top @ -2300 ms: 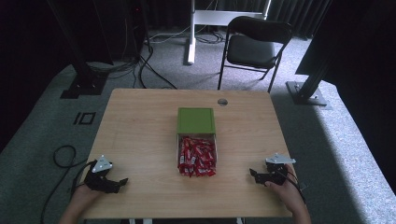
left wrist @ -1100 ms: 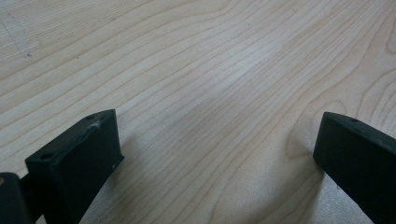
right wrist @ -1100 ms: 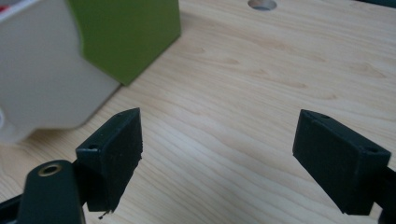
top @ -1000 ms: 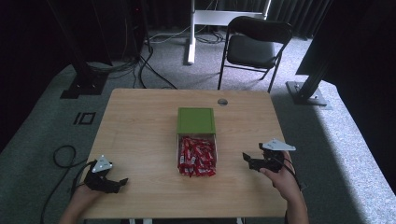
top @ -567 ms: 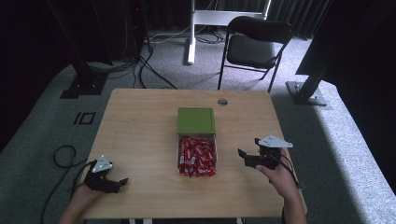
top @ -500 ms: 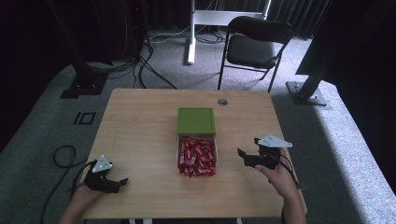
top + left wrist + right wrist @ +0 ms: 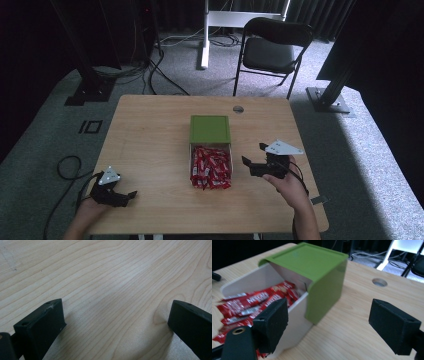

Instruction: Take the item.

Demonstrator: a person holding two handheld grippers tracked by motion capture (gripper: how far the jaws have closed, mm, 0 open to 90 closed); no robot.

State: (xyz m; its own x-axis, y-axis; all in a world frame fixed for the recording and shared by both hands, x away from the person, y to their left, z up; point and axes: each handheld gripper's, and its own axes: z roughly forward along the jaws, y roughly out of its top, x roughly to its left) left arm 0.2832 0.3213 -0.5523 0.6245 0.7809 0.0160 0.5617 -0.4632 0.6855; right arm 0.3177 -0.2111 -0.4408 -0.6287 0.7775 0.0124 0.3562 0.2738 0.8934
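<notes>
Near the centre of the high view, on a wooden table (image 7: 150, 130): a box with a green lid (image 7: 210, 129) and a white drawer (image 7: 192, 159) pulled out toward the bottom of the frame, heaped with red sachets (image 7: 211, 167). White lettering on the sachets, blurred in the right gripper view.

Right of the drawer, lower right of centre in the high view: the right gripper (image 7: 255, 160), held in a hand (image 7: 287, 185) entering from the bottom edge, grey three-cornered plate on top, black tips aimed left at the drawer. Jaws wide apart, clamped on nothing. Near the drawer's side, but apart from it. In the right gripper view, green lid (image 7: 312, 260) at upper centre, white drawer (image 7: 297, 315) at lower left with red sachets (image 7: 249, 302) inside, left jaw overlapping the drawer wall in the frame; touching or not, cannot tell.

Lower left of the high view: the left gripper (image 7: 127, 196), low over the table near its front edge, well apart from the box. Jaws wide apart in the left gripper view, bare wood grain (image 7: 112, 290) between them.

Upper right part of the table: a round hole (image 7: 238, 109). Beyond the table, top of the frame: a dark folding chair (image 7: 272, 47) on grey carpet.
</notes>
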